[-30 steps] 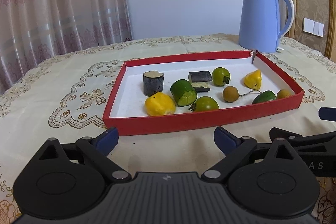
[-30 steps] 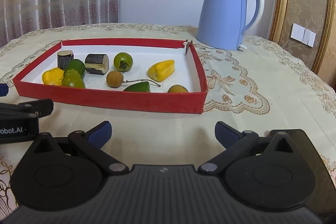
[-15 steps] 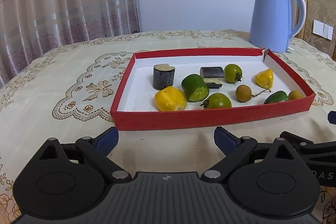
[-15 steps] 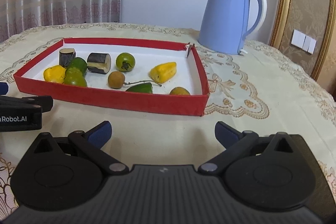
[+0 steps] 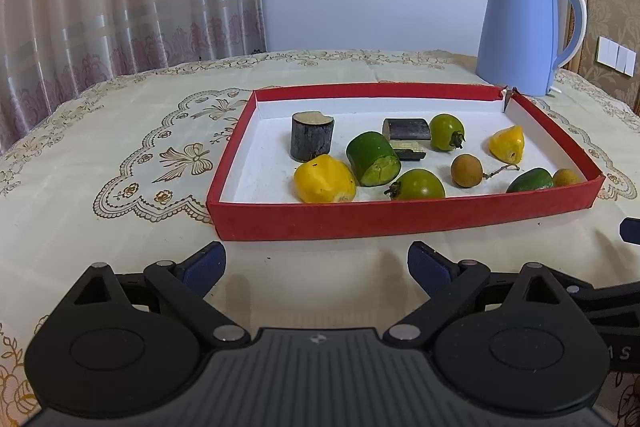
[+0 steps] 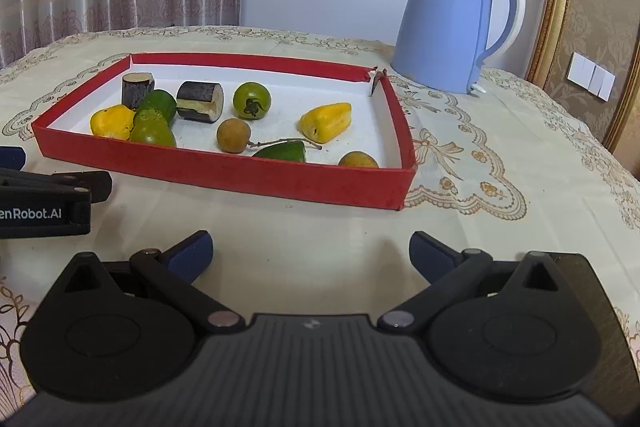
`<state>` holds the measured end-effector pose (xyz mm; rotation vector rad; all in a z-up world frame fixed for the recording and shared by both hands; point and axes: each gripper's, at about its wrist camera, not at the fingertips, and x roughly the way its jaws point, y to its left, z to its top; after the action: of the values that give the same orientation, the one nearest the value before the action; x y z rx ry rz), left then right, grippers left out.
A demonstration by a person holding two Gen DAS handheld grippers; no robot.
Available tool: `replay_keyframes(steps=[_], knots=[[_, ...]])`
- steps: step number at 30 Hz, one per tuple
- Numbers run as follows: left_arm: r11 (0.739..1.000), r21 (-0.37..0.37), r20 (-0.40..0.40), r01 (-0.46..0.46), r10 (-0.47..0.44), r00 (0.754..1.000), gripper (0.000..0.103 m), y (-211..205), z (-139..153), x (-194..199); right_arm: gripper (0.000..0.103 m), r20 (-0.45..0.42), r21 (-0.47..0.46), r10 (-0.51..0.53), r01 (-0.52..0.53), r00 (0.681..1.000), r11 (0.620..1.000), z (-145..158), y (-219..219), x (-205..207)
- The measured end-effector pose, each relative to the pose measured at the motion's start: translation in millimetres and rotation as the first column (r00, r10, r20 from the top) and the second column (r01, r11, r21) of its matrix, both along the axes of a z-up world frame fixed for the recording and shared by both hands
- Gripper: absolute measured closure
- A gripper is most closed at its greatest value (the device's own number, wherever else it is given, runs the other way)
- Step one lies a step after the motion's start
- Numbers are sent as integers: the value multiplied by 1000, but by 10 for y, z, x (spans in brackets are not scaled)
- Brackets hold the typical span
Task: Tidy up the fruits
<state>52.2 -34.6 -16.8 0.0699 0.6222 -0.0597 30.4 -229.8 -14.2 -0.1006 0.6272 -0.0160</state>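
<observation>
A red tray with a white floor lies on the tablecloth; it also shows in the right wrist view. In it lie a yellow fruit, a cut green cucumber piece, two green tomatoes, dark cane pieces, a brown longan and a second yellow piece. My left gripper is open and empty in front of the tray's near wall. My right gripper is open and empty, to the right of the left one.
A light blue kettle stands behind the tray's far right corner, also in the right wrist view. The round table carries an embroidered cream cloth. Curtains hang at the back left; a gold-framed wall is at the right.
Both grippers have swung a little so the tray sits more to the right in the left view and slightly closer in the right view. Nothing was taken hold of.
</observation>
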Motion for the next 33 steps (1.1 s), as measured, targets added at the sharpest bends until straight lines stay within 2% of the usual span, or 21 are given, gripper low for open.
replay_keyframes(steps=[17,26,33], knots=[[1000,-3,-11,-4,4,1000,5,7,-15,16,0,-13,3,17,-17,1000,1000,-14,29,-6],[1000,-9,-16,-2,2,1000,5,17,-21,19,0,-41,88,18,-15,999,996,-38,-93,42],[1000,-18,-31,-2,1,1000,5,28,-26,40,0,-42,89,18,-14,999,996,-44,-95,49]])
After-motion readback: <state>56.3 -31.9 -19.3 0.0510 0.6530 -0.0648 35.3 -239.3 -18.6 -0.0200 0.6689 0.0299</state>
